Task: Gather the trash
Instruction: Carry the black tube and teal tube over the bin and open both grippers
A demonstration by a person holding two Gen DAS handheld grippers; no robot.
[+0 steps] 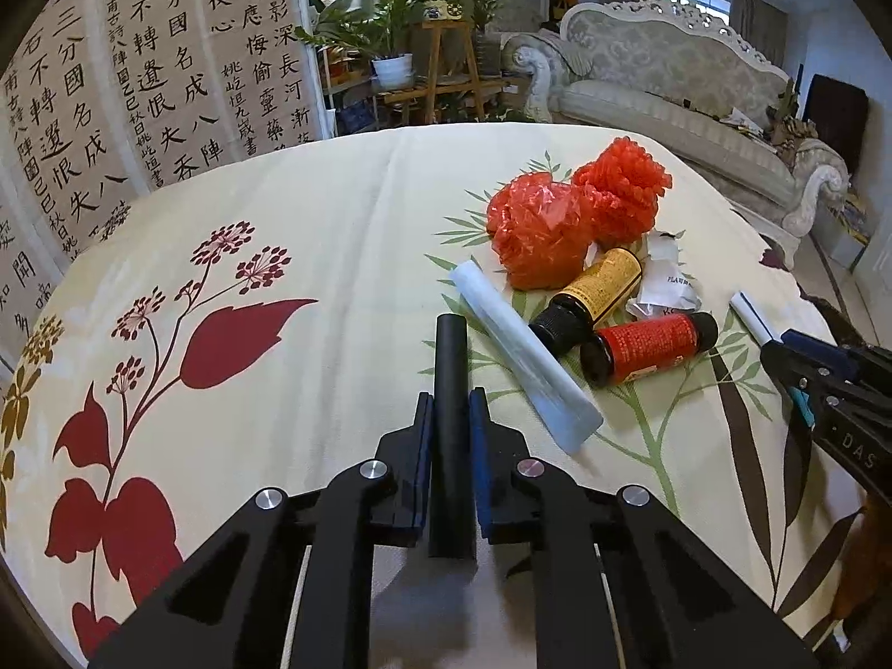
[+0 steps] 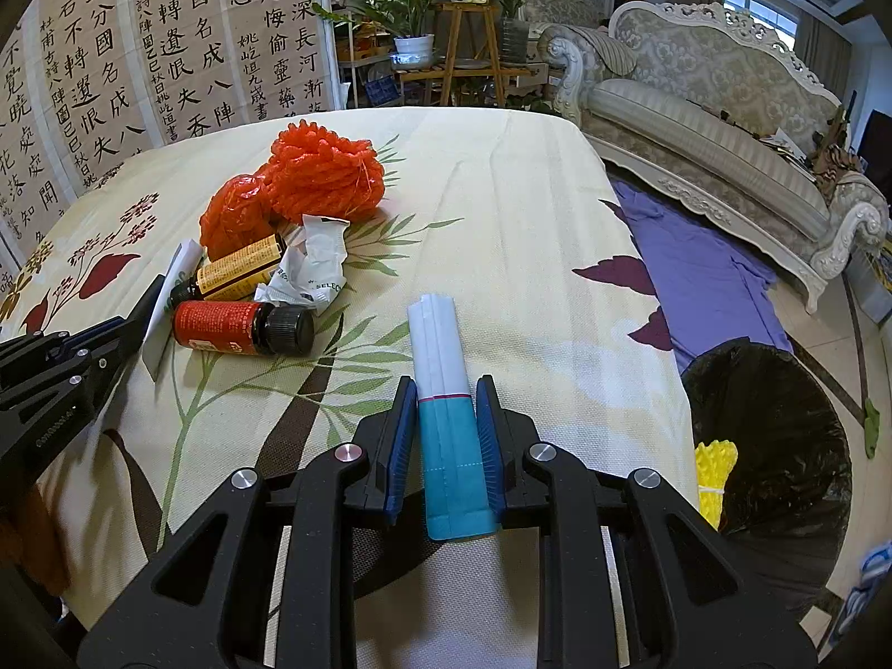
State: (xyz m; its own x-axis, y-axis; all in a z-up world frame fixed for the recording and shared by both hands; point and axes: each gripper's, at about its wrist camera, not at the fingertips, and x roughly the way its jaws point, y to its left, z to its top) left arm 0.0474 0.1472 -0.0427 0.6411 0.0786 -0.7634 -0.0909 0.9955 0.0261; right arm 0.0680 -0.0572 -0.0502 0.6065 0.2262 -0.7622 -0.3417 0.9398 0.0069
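My left gripper [image 1: 450,407] is shut on a black tube [image 1: 450,368] above the flowered tablecloth [image 1: 279,223]. My right gripper [image 2: 446,393] is shut on a white and teal folded packet [image 2: 443,368]. On the table lie a pale translucent tube [image 1: 524,357], a yellow-label bottle [image 1: 591,290], a red-label bottle [image 1: 652,345], crumpled white wrapper [image 1: 666,279], an orange plastic bag [image 1: 535,234] and an orange net [image 1: 624,189]. The same pile shows in the right wrist view, left of my right gripper, with the red-label bottle [image 2: 240,326] nearest.
A bin with a black liner [image 2: 780,429] stands on the floor right of the table, a yellow net [image 2: 713,474] at its rim. A purple cloth [image 2: 697,267] lies on the floor. A sofa [image 2: 725,111], plant stand [image 2: 468,44] and calligraphy screen [image 1: 139,83] stand beyond.
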